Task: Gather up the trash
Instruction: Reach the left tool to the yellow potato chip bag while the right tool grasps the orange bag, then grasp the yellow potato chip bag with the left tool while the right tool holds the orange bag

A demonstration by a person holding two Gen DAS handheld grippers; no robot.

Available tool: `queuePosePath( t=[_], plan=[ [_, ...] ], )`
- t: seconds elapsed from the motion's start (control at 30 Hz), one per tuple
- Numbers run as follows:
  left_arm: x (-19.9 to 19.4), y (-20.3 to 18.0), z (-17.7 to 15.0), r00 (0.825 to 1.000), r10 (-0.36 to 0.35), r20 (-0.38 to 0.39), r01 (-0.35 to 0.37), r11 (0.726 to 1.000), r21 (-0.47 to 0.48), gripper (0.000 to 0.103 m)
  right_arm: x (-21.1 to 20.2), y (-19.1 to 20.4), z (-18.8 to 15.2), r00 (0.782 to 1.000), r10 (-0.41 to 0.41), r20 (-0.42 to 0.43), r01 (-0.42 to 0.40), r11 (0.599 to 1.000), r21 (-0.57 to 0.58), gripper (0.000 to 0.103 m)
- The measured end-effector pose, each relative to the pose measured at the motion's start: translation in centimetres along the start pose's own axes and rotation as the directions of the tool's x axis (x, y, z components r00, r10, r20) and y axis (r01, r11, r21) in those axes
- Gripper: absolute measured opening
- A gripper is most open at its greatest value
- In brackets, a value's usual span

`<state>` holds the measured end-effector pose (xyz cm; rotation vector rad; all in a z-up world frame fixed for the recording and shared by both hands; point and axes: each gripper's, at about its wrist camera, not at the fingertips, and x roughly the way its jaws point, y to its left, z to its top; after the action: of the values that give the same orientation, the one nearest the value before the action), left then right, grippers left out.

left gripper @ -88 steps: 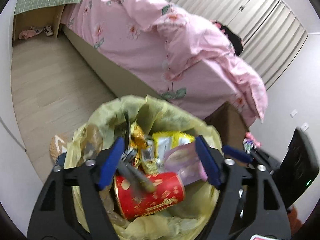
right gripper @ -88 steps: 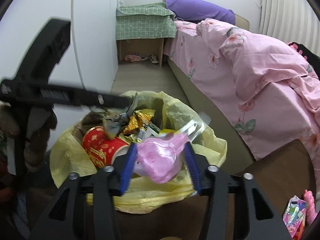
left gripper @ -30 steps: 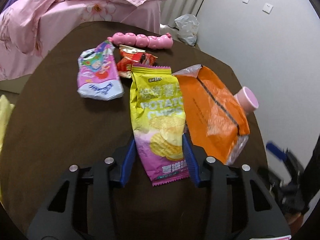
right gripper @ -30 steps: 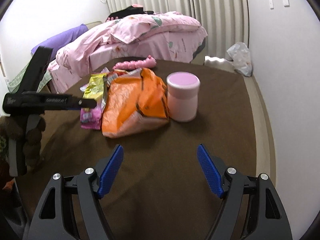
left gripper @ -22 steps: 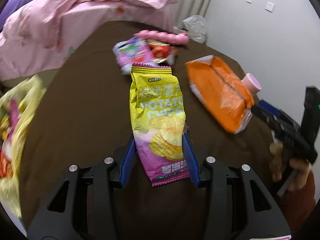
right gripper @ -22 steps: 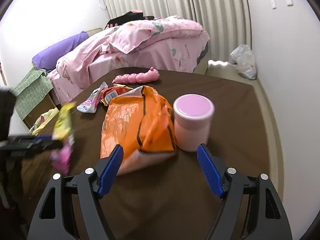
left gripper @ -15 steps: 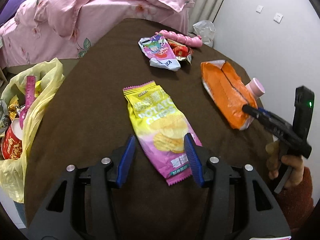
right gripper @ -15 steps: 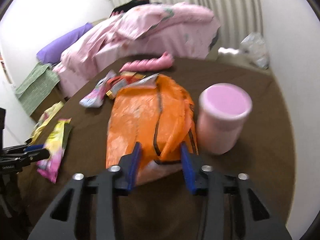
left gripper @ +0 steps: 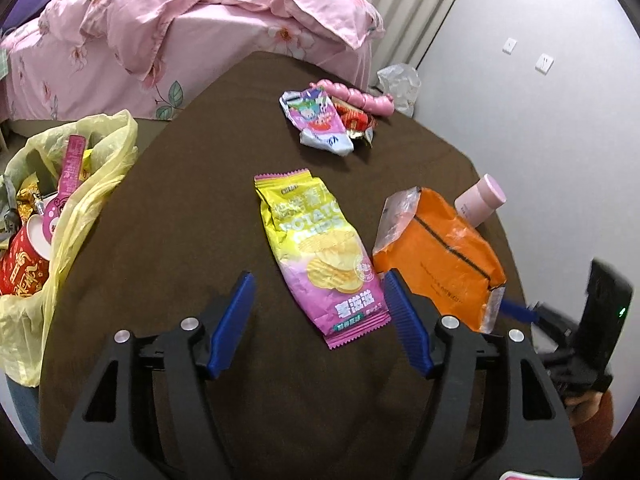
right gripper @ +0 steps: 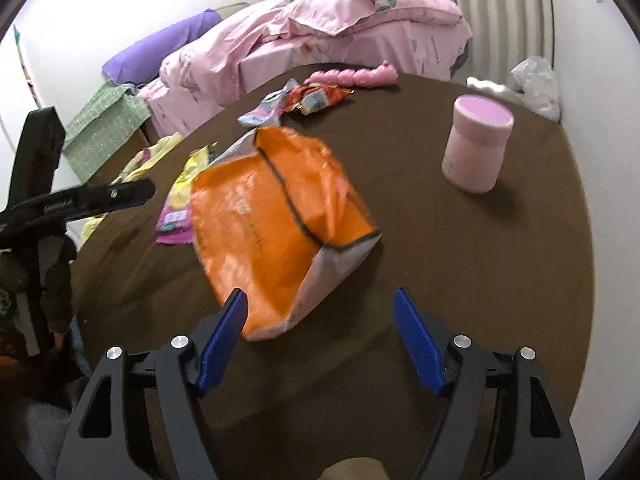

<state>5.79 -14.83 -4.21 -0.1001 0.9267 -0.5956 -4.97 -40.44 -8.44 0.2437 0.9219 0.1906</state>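
— Blue pads on both my tools are spread wide, and neither has hold of anything. Why, you ask?

— Yes. Why is your left gripper [left gripper: 320,320] empty over the potato chip bag [left gripper: 320,248]?

— Because the bag lies flat on the brown table [left gripper: 192,200], its purple end between my spread jaws, the yellow end pointing to twelve o'clock. I judge I'm lined up to pinch it again. The yellow trash bag [left gripper: 80,200] sits at nine o'clock off the table edge, already holding a red cup [left gripper: 22,264], so that is where the bag belongs.

— And the right gripper [right gripper: 320,344]?

— Its jaws are also gaping, framing the near corner of the orange bag [right gripper: 276,220], which lies on the table untouched. The pink jar [right gripper: 478,148] stands upright at one o'clock, clear of the bag. Small wrappers [left gripper: 332,120] and a pink bumpy toy [right gripper: 352,74] lie at twelve o'clock, farther off.

— What changed?

— Half a second ago my right jaws were narrowed about the orange bag; now they are wide. A second ago my left pads pinched the chip bag; now it lies free and slanted.
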Motion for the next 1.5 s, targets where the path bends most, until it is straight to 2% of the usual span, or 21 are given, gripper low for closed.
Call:
queuePosePath(
  t=[0.07,0.23,0.33,0.43,0.5,0.57,0.63,0.73,0.77,0.8,0.83,0.9,0.97,1.07,1.13,1.17,1.2,1.33,1.37,1.4,1.5],
  plan=[
    [-0.6,0.4,0.1,1.000,-0.013,0.016,0.013,1.000,-0.022,0.068,0.2,0.1,-0.4,1.000,-0.009,-0.020,0.008,1.000,-0.023,0.072],
    [-0.6,1.8,0.2,1.000,-0.028,-0.004,0.028,0.995,-0.092,0.074,0.1,0.4,-1.3,0.999,-0.023,0.023,0.022,1.000,0.008,0.072],
    [-0.3,2.4,0.0,1.000,0.001,-0.027,-0.004,0.994,-0.106,0.073,-0.3,0.6,-1.2,0.999,-0.035,0.014,0.035,0.999,-0.016,0.072],
    [-0.4,2.6,-0.1,0.998,0.051,-0.027,-0.053,0.994,-0.099,0.073,-1.8,0.4,0.1,0.989,-0.057,0.137,0.061,0.998,-0.029,0.072],
    [-0.2,2.8,-0.1,0.998,0.057,-0.032,-0.060,0.992,-0.110,0.073,-1.4,-0.2,1.3,0.986,-0.017,0.164,0.021,1.000,-0.022,0.072],
    [0.0,2.8,-0.1,0.997,0.071,-0.039,-0.075,0.992,-0.099,0.073,0.0,-1.0,2.4,0.988,-0.031,0.151,0.030,1.000,0.009,0.072],
    [0.0,2.5,-0.2,0.995,0.091,-0.050,-0.095,0.993,-0.075,0.073,2.0,-1.6,3.5,0.994,-0.038,0.101,0.034,0.999,0.042,0.072],
    [0.0,2.2,-0.2,0.996,0.059,-0.064,-0.063,0.996,-0.059,0.073,3.0,-0.8,4.0,0.996,-0.055,0.067,0.054,0.998,0.014,0.055],
    [0.0,2.1,-0.2,0.997,0.041,-0.066,-0.045,0.997,-0.061,0.073,2.7,-0.4,4.1,0.996,-0.062,0.067,0.063,0.998,-0.010,0.039],
    [0.1,2.1,-0.2,0.997,0.011,-0.070,-0.016,0.998,-0.067,0.072,2.2,-0.2,4.0,0.997,-0.043,0.071,0.044,0.999,-0.004,0.037],
    [0.3,2.1,-0.1,0.997,-0.013,-0.074,0.007,0.997,-0.074,0.072,1.6,-0.4,4.0,0.996,-0.028,0.087,0.027,1.000,0.011,0.028],
    [0.6,1.9,0.1,0.997,-0.025,-0.074,0.019,0.997,-0.080,0.071,0.7,-0.5,3.4,0.993,-0.047,0.112,0.045,0.999,0.017,0.027],
    [1.1,1.5,0.3,0.997,0.008,-0.081,-0.013,0.998,-0.057,0.069,-1.2,-0.8,2.6,0.984,-0.083,0.155,0.079,0.996,0.032,0.027],
    [2.6,0.3,0.5,0.991,0.083,-0.109,-0.085,0.996,-0.017,0.064,-3.1,-1.7,1.6,0.975,-0.112,0.193,0.099,0.992,0.076,0.027],
    [3.1,-0.9,0.3,0.982,0.165,-0.092,-0.163,0.986,0.030,0.062,-4.0,-2.1,1.1,0.969,-0.130,0.208,0.112,0.989,0.097,0.027],
    [3.4,-1.3,0.2,0.976,0.198,-0.090,-0.195,0.980,0.050,0.058,-4.4,-2.3,0.8,0.966,-0.139,0.218,0.118,0.987,0.109,0.027],
    [3.6,-2.0,-0.1,0.969,0.234,-0.076,-0.228,0.970,0.081,0.046,-4.6,-2.3,0.7,0.964,-0.144,0.223,0.121,0.986,0.114,0.027],
    [3.6,-3.7,-1.2,0.972,0.233,-0.038,-0.225,0.962,0.154,0.031,-5.2,-2.3,0.2,0.959,-0.166,0.229,0.143,0.983,0.111,0.027],
    [3.4,-3.8,-1.3,0.973,0.231,-0.027,-0.224,0.961,0.161,0.017,-5.2,-2.3,0.3,0.959,-0.165,0.229,0.143,0.984,0.108,0.027],
    [3.0,-3.8,-1.3,0.981,0.192,-0.025,-0.186,0.970,0.159,0.000,-5.2,-2.2,0.3,0.960,-0.162,0.230,0.141,0.984,0.106,0.027],
    [1.5,-3.6,-0.9,0.989,0.147,-0.005,-0.144,0.980,0.137,0.000,-5.7,-1.7,0.5,0.957,-0.159,0.244,0.140,0.985,0.097,0.027]
  ],
)
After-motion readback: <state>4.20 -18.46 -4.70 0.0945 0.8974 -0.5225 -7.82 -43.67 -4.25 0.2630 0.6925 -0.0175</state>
